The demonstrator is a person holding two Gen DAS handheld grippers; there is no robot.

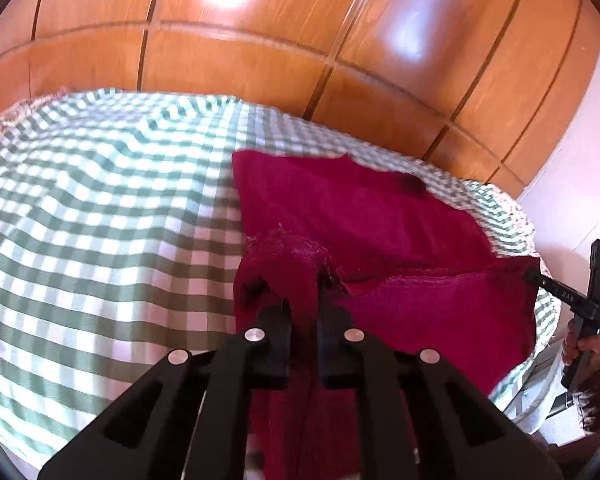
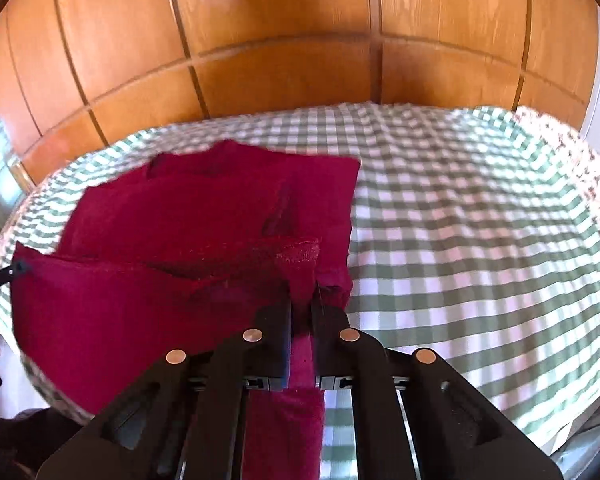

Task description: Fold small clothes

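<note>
Garment (image 1: 360, 216) in dark red knit fills the centre and right of the left wrist view, lying on a green-and-white checked cloth (image 1: 100, 208); its far part rests flat toward the upper right, while its near edge is lifted off the cloth; the left gripper (image 1: 303, 300), bottom centre, has its jaws pressed together on a bunched fold of that near edge, with red fabric hanging down between the black fingers; at the right edge of the frame the right gripper (image 1: 534, 276) pinches the garment's other near corner, and a hand (image 1: 592, 356) grips its handle below; glossy wooden panels (image 1: 300, 40) fill the top of the frame.

Right wrist view: the garment (image 2: 204, 216) lies left of centre on the checked cloth (image 2: 480, 240), neckline toward the upper left, near edge raised and folded; the right gripper (image 2: 302, 300), bottom centre, is clamped on a fold of red fabric, a strip of it trailing down between the fingers; at the left edge the left gripper (image 2: 18, 268) bites the far corner of the lifted edge; wooden panels (image 2: 280, 40) run across the top.
</note>
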